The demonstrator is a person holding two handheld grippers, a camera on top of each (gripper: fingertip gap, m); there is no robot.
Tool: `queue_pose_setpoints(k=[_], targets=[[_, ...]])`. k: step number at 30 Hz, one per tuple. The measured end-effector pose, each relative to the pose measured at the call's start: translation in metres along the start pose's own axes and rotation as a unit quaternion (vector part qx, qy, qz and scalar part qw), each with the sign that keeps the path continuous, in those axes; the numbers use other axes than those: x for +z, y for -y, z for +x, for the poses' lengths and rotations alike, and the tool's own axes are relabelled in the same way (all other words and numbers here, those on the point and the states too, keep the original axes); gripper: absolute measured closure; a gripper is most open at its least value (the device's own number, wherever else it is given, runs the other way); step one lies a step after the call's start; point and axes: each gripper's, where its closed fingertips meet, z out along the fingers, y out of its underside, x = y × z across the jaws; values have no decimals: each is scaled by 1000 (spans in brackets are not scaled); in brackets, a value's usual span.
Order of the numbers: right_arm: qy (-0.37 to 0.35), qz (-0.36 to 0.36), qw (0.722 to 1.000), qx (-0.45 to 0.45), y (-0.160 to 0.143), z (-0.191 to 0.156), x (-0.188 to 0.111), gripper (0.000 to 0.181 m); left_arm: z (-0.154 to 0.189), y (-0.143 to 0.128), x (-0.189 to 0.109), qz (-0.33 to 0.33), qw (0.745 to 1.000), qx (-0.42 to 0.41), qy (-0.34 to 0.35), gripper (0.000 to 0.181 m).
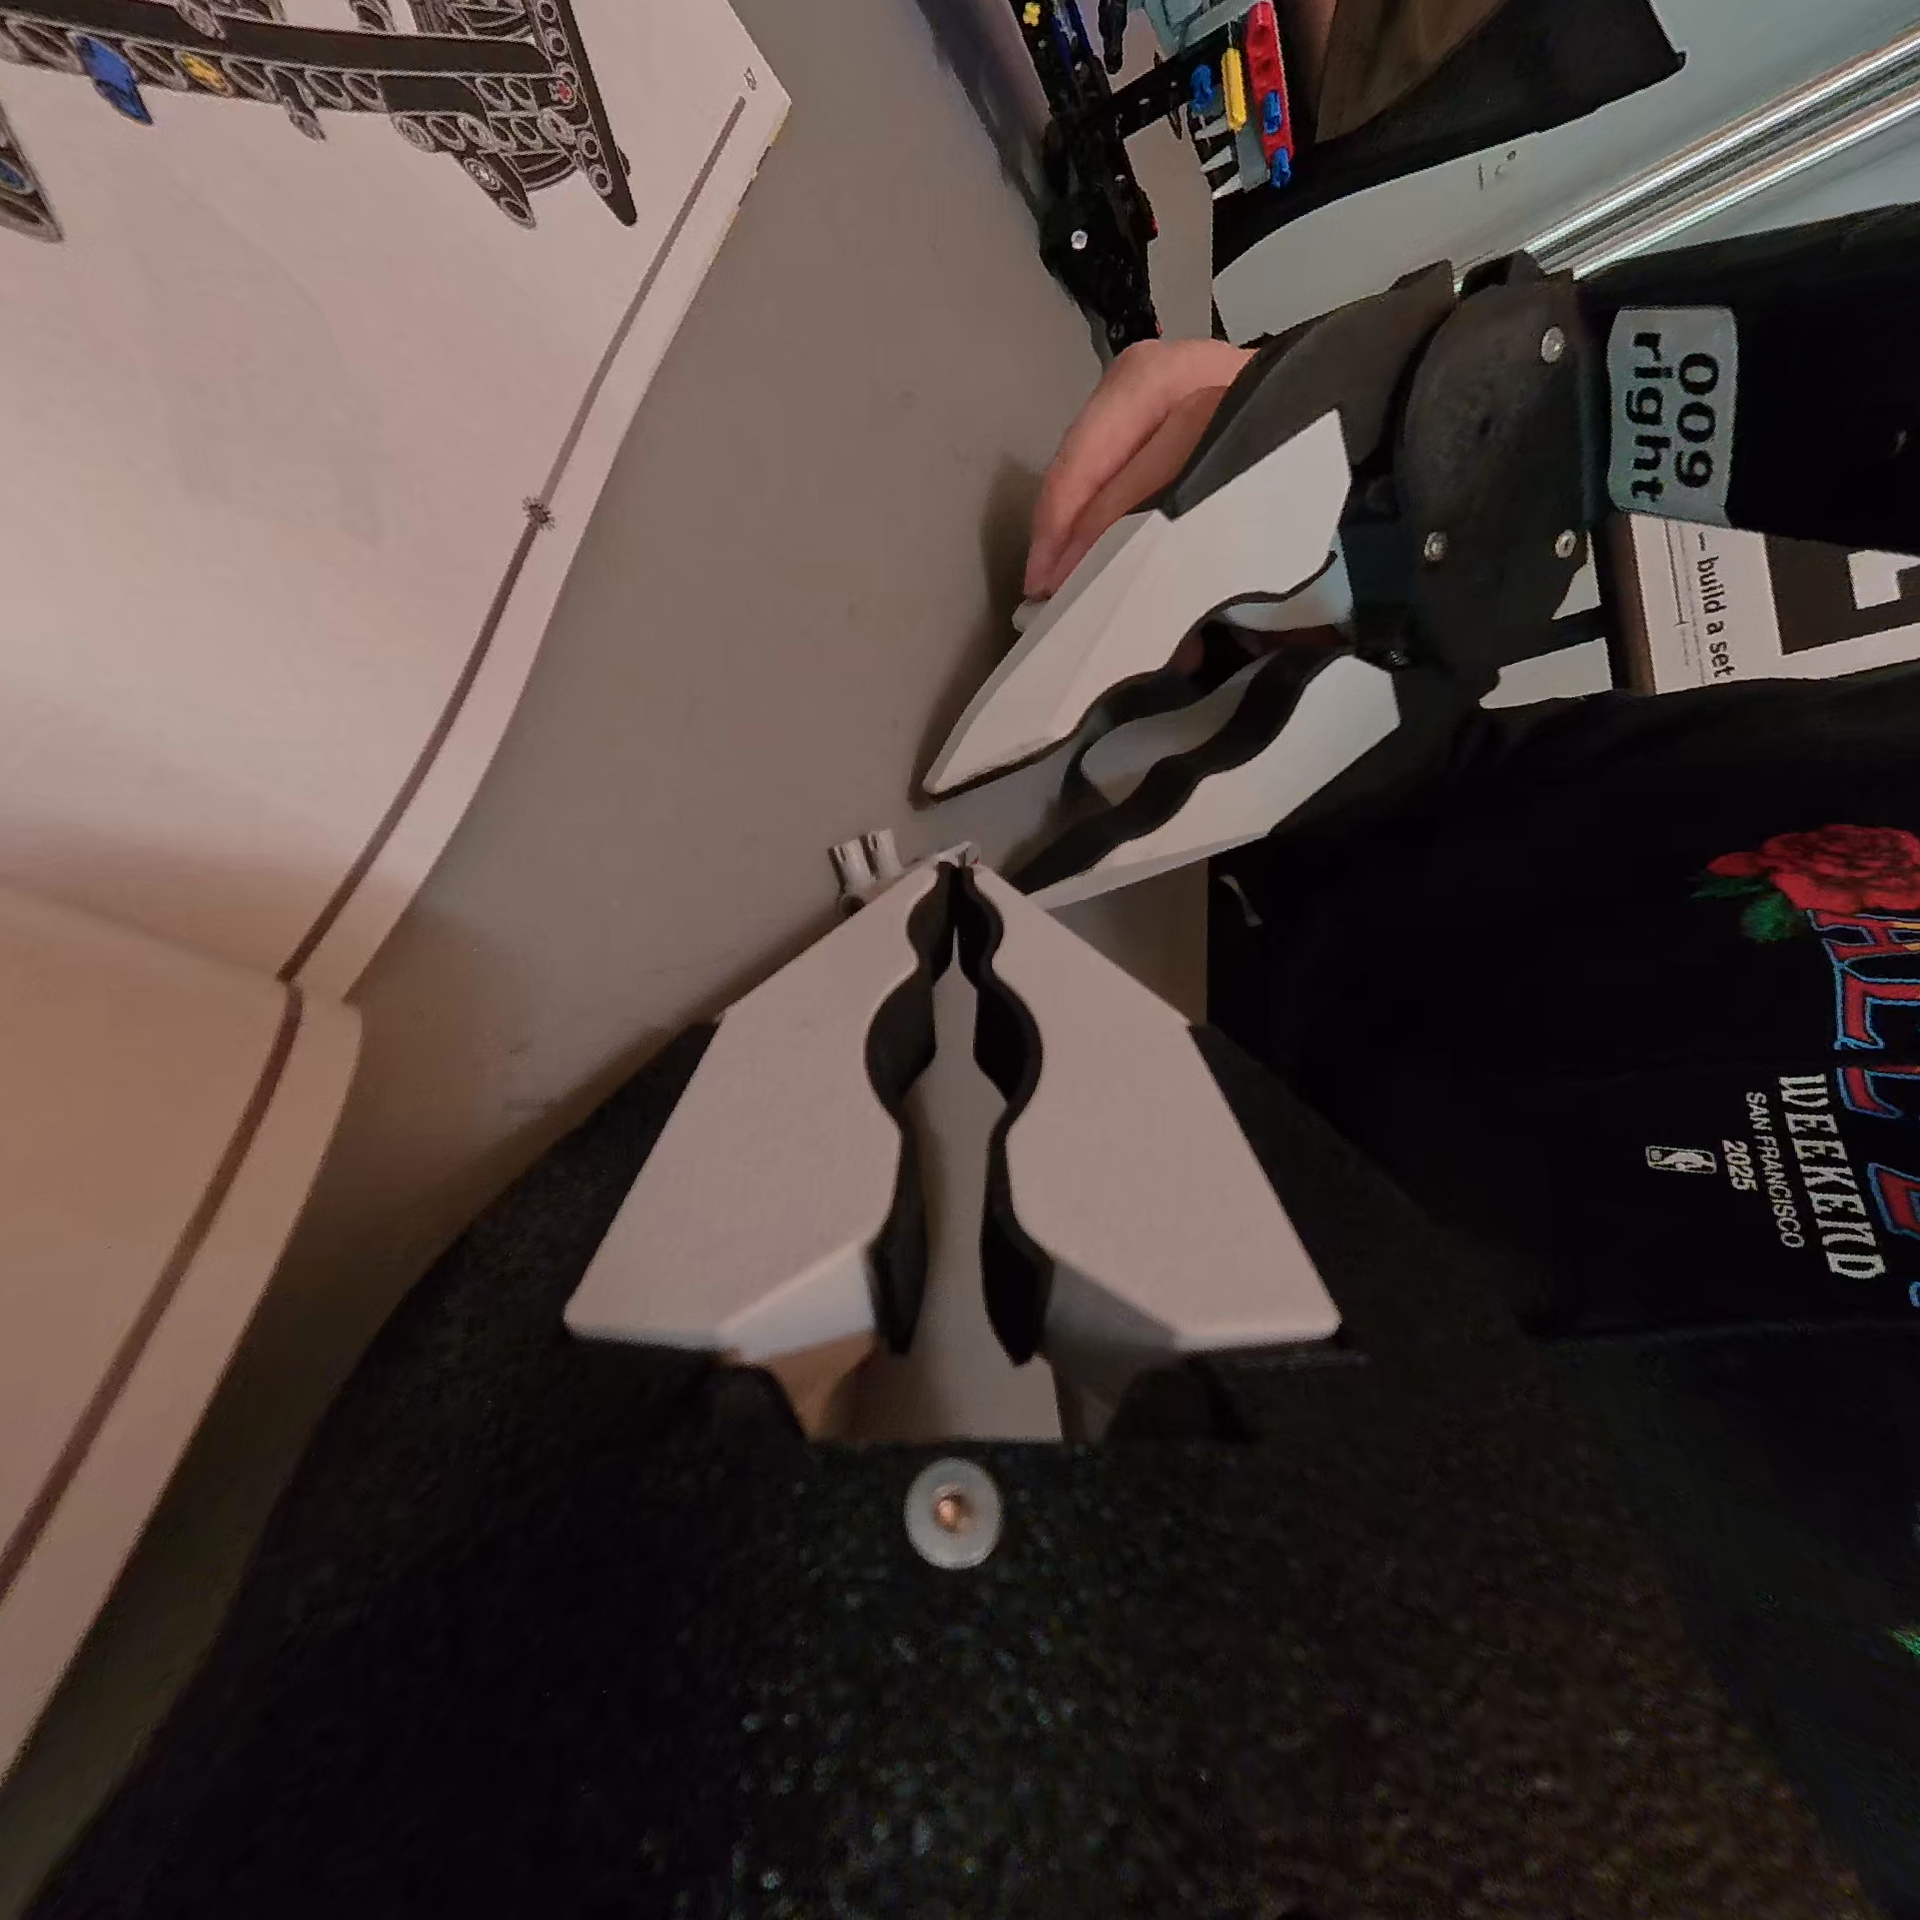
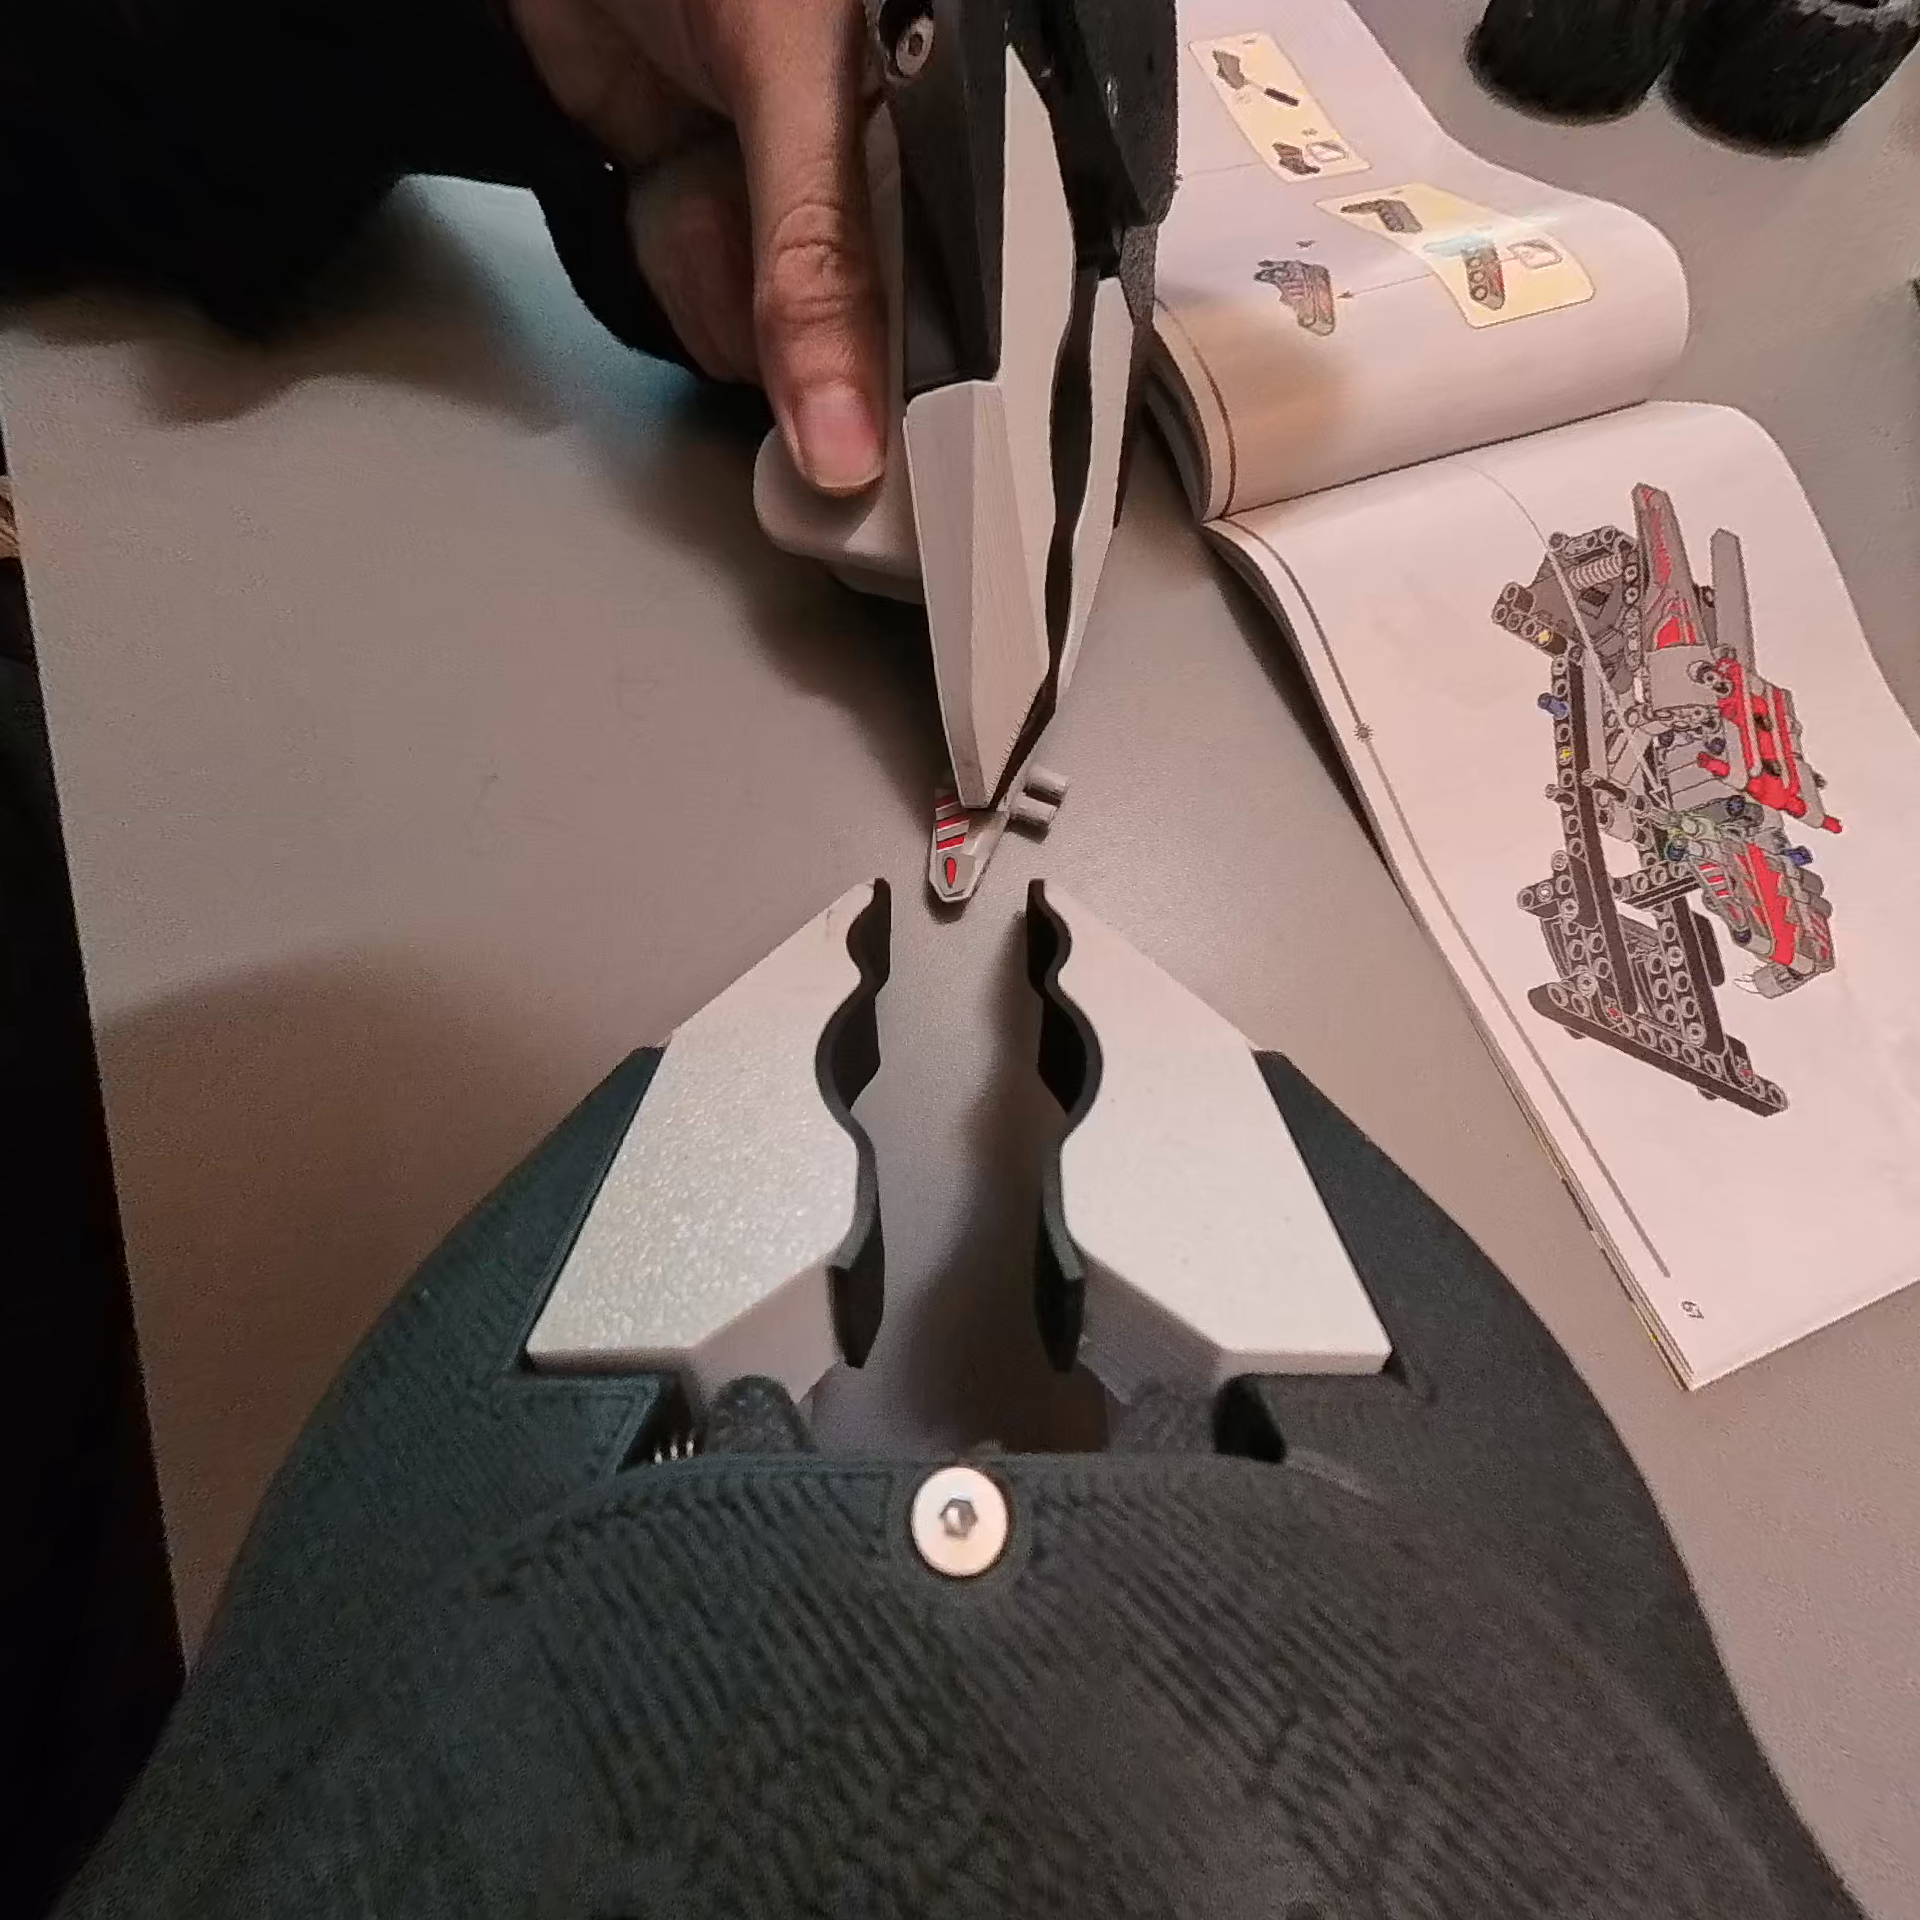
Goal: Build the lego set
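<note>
Seemingly left tongs (image 2: 992,805) pinch grey piece (image 2: 961,857); right tongs (image 2: 956,899) agape.

Right gripper (image 2: 956,904) sat low over the grey table (image 2: 416,831), jaws apart, nothing between them. Just ahead of its tips lay a small grey piece (image 2: 961,857) with red stripes, a grey pin connector (image 2: 1042,808) at its far side. Left gripper (image 2: 1003,795) came down from the top, fingers together, tips pinching or pressing that piece; exact grip couldn't be read. A hand (image 2: 769,239) wrapped the left gripper's body, one finger lying along it. Manual (image 2: 1558,831) lay open at right, near page showing a grey, black and red model, far pages curling up. Dark blurred shapes (image 2: 1662,62) sat at top right.
</note>
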Motion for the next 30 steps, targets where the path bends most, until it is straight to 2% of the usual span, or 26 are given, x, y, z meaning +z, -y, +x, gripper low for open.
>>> queue_pose_setpoints(k=[1, 16, 30], targets=[[1, 3, 1000, 1, 1, 0, -1, 157, 0, 0, 0, 0, 1000, 0, 0, 181], [-5, -12, 1000, -13, -3, -1, 2, 165, 1, 0, -1, 0, 1000, -2, -6, 181], [1, -13, 1000, -9, -3, -2, 3, 165, 1, -1, -1, 0, 1000, -3, -5, 181]])
